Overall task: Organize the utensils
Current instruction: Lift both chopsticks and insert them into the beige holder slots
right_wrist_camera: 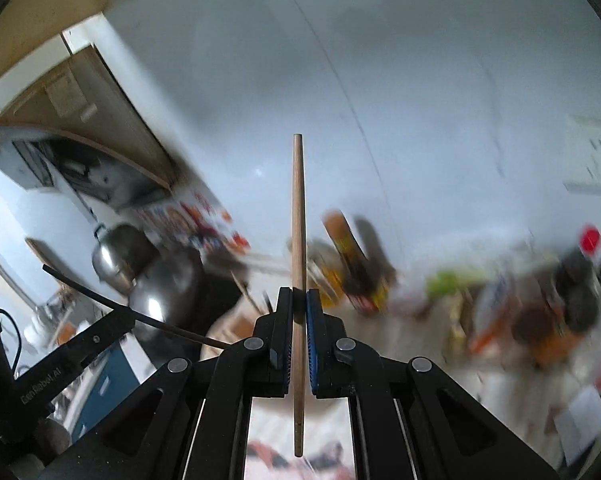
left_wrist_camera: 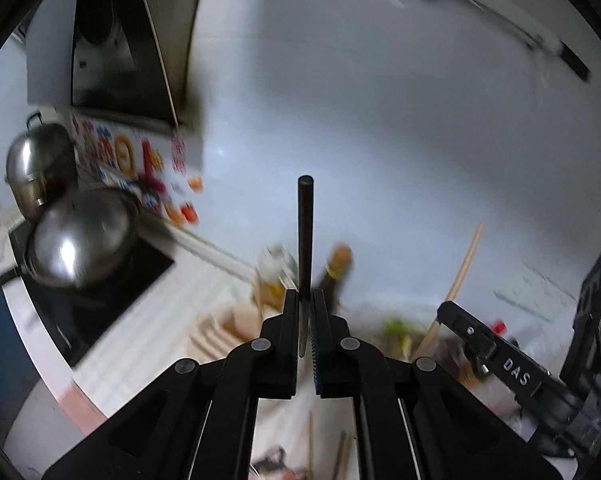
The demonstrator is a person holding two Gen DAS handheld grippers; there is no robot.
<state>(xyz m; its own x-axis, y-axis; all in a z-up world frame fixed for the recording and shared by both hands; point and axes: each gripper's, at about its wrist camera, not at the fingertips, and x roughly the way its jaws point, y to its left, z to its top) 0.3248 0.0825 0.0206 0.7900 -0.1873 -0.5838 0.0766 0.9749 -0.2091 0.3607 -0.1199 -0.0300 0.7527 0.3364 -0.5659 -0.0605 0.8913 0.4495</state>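
1. Black chopstick [left_wrist_camera: 305,236]: clamped upright in left tool [left_wrist_camera: 305,300], closed on it, long axis pointing up past the tips.
2. Wooden chopstick [right_wrist_camera: 298,280]: pinched mid-length in right tool [right_wrist_camera: 299,300], equally upright; both lifted above tabletop [left_wrist_camera: 148,344].
3. Left view alone: more loose sticks below. Right view alone: cluttered bottles; no holder identifiable, too blurred.

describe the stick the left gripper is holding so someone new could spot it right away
Start at the white wall and drop to the left gripper at bottom centre. Pinched upright between its fingers is the black chopstick. It is dark and short, unlike the pale wooden chopstick in the right gripper.
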